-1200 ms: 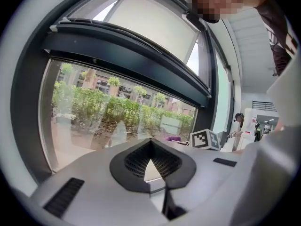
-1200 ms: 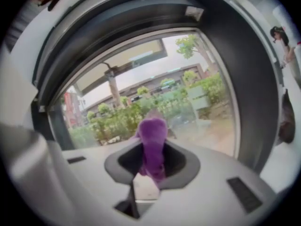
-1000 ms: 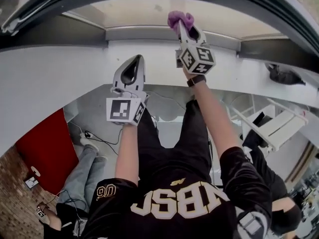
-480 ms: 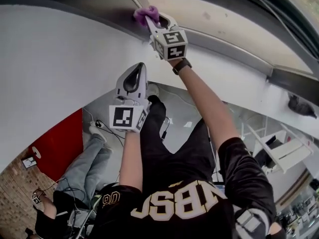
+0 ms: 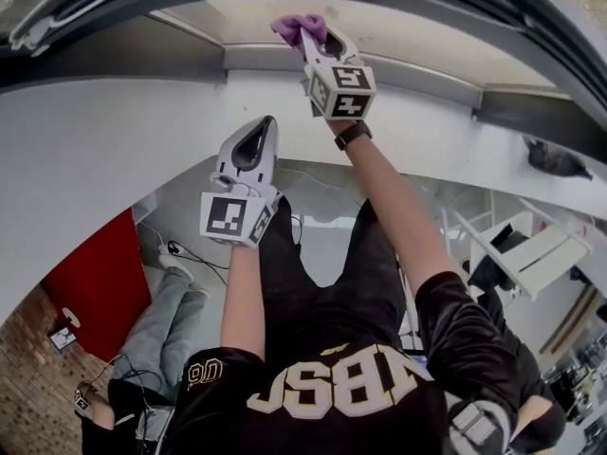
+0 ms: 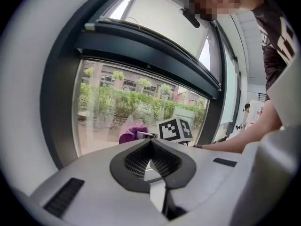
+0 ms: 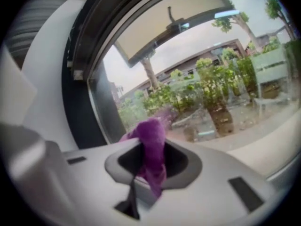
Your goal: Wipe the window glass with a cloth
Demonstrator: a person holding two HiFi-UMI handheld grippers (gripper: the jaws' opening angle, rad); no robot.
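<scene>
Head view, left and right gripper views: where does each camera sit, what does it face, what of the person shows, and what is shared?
Head view: on the head; sees both raised forearms, left gripper and right gripper at the window frame.
Left gripper view: on the left gripper, facing the window glass; shut empty fingers, right forearm show.
Right gripper view: on the right gripper, facing the window glass; fingers pinch the purple cloth.
Shared: all show the purple cloth.

Your cloth [image 7: 151, 142]: lower end buried in your right gripper [image 7: 149, 171] | right gripper view: smeared by blur | left gripper view: cloth half behind your left gripper [image 6: 151, 160] | window glass [image 7: 221, 69]: cut by edges
</scene>
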